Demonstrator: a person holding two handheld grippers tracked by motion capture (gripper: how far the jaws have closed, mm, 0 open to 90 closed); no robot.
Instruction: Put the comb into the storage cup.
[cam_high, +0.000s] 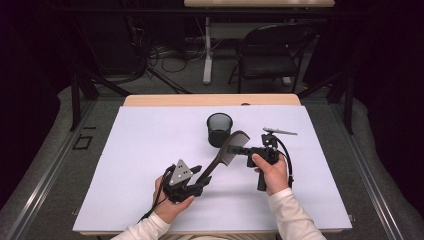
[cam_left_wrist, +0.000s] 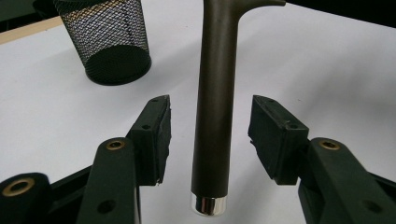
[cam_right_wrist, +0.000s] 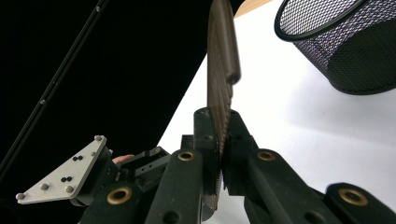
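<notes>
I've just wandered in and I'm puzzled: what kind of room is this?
Probably a lab or recording studio rather than a home: a table under a plain white sheet, dark drapes around it, loose cables on the floor, and a folding chair behind.

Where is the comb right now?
In the high view the comb is held above the white mat near the table's middle, just in front of the black mesh cup. The right hand-held gripper pinches its teeth, and its handle lies between the left hand-held gripper's open jaws.

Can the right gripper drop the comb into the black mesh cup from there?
Probably yes. The right gripper clamps the comb by its teeth, the left gripper has let go, and the cup stands open just beyond.
</notes>
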